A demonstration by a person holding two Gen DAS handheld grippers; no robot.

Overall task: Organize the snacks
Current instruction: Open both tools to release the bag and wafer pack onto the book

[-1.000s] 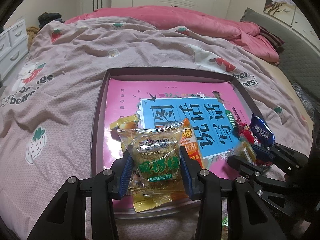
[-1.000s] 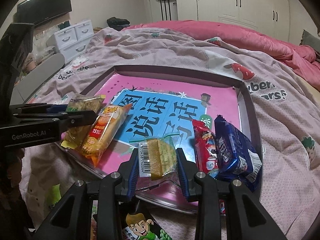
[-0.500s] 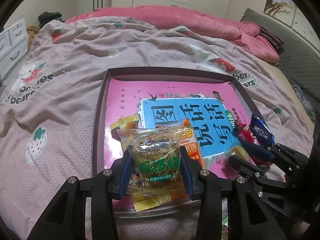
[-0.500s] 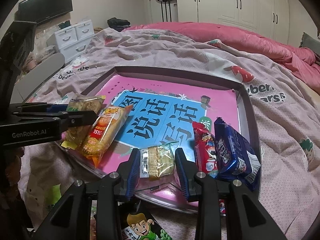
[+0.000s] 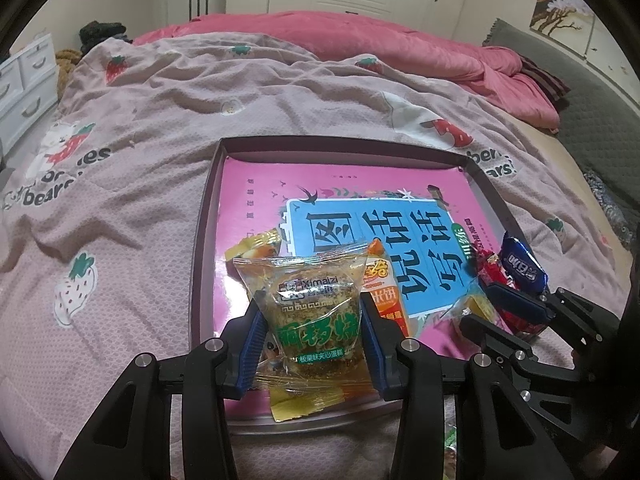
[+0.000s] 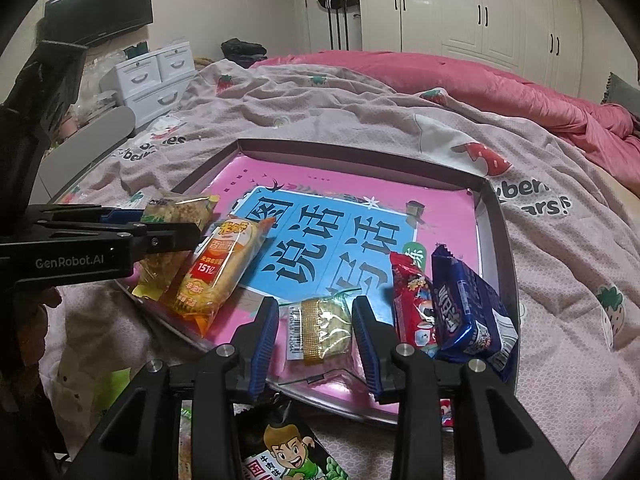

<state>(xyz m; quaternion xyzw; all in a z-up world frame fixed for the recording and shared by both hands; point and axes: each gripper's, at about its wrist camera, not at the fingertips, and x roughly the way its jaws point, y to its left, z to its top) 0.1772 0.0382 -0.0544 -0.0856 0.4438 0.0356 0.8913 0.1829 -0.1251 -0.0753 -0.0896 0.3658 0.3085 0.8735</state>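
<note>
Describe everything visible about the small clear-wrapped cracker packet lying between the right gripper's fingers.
The cracker packet is a small, clear, crinkly plastic wrapper with a white barcode strip on its left, a gold band beside it and a pale, rough biscuit inside. It lies flat near the front edge of the tray, on the pink book cover, left of a red packet. The right gripper is open: its blue-padded fingers flank the packet with gaps on both sides, touching nothing.

Both wrist views low, close, probably angled inward; share tray.
</note>
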